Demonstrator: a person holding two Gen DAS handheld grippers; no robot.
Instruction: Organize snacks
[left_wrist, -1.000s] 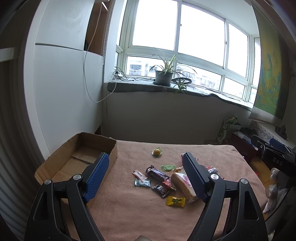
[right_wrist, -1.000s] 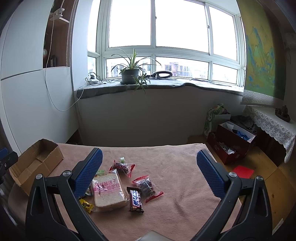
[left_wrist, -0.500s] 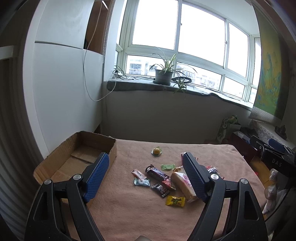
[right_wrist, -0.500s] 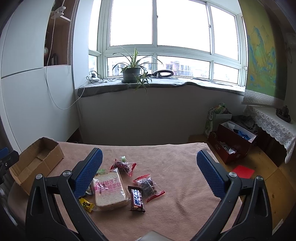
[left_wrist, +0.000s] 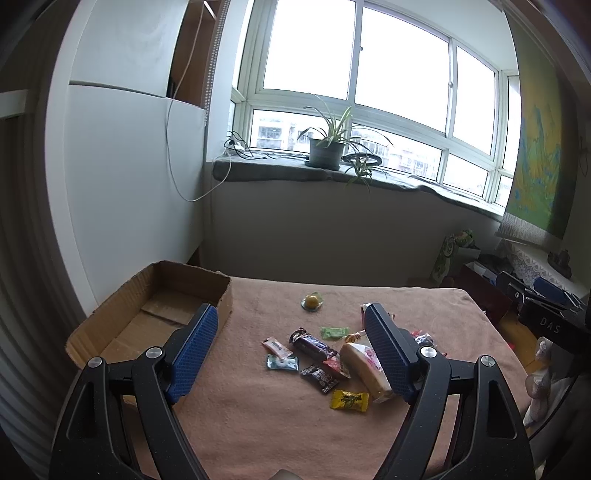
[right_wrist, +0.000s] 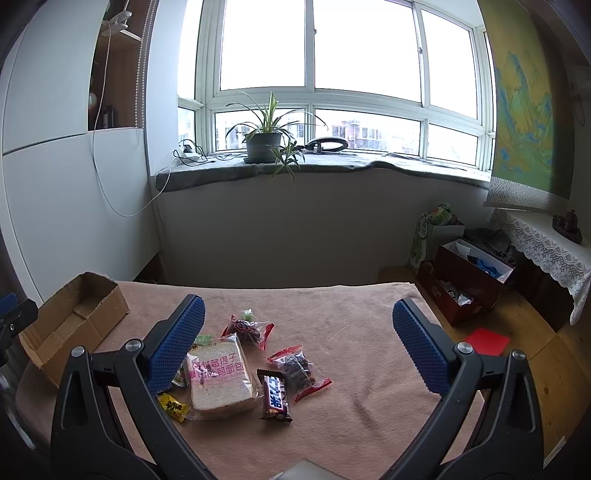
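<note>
So at this point nothing had been picked up yet, I'd call it the very start of the sorting. My left gripper (left_wrist: 291, 343) had its jaws spread wide and held nothing, hovering above the pink cloth-covered table (left_wrist: 258, 424). The right gripper (right_wrist: 295, 332) was the same, wide apart and empty. The snacks sat in a loose pile mid-table: a clear-wrapped slice of bread with pink lettering (right_wrist: 218, 376), a dark chocolate bar in a brown wrapper (right_wrist: 275, 395) just beside it, a small yellow candy packet (left_wrist: 349, 400), plus a round yellow sweet (left_wrist: 312, 302) off on its own. The open brown cardboard box (left_wrist: 147, 317) at the left edge looked empty. My guess for the next move: drop one gripper onto a single item, probably the bread, without dragging its neighbours.
</note>
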